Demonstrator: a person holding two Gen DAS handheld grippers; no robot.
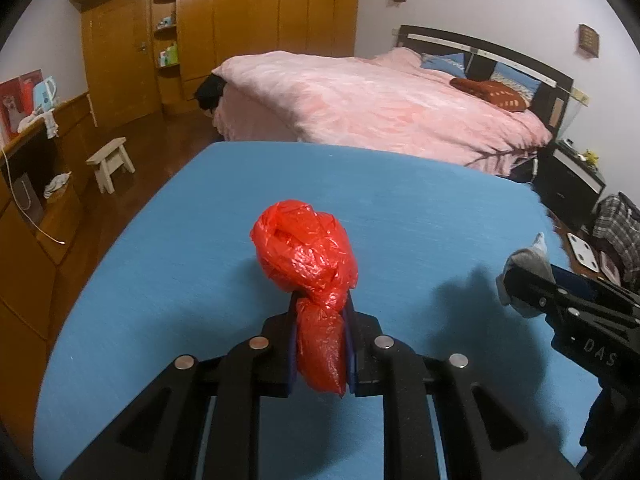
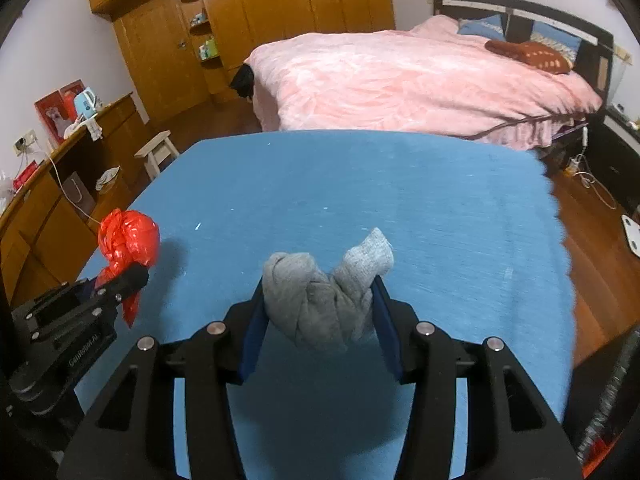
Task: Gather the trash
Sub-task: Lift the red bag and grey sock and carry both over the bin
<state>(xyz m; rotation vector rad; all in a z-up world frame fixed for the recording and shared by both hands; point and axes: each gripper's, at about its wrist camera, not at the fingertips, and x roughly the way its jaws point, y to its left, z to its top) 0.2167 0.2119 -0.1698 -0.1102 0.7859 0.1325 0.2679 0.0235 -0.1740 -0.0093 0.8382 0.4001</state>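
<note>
A knotted red plastic bag (image 1: 306,254) is lifted above the blue table (image 1: 400,208), and my left gripper (image 1: 320,300) is shut on its twisted tail. In the right wrist view the same bag (image 2: 128,236) hangs at the left in the left gripper (image 2: 128,280). A balled grey sock (image 2: 324,300) sits between the blue pads of my right gripper (image 2: 320,280), which press on both its sides, holding it off the blue table (image 2: 400,200). From the left wrist the right gripper (image 1: 520,292) shows at the right edge with the sock (image 1: 528,258) at its tips.
A bed with a pink cover (image 1: 380,100) stands beyond the table. A low wooden cabinet (image 1: 36,216) runs along the left wall, and a small stool (image 1: 110,162) stands on the floor. A white scale (image 1: 584,254) and clothes lie on the floor at right.
</note>
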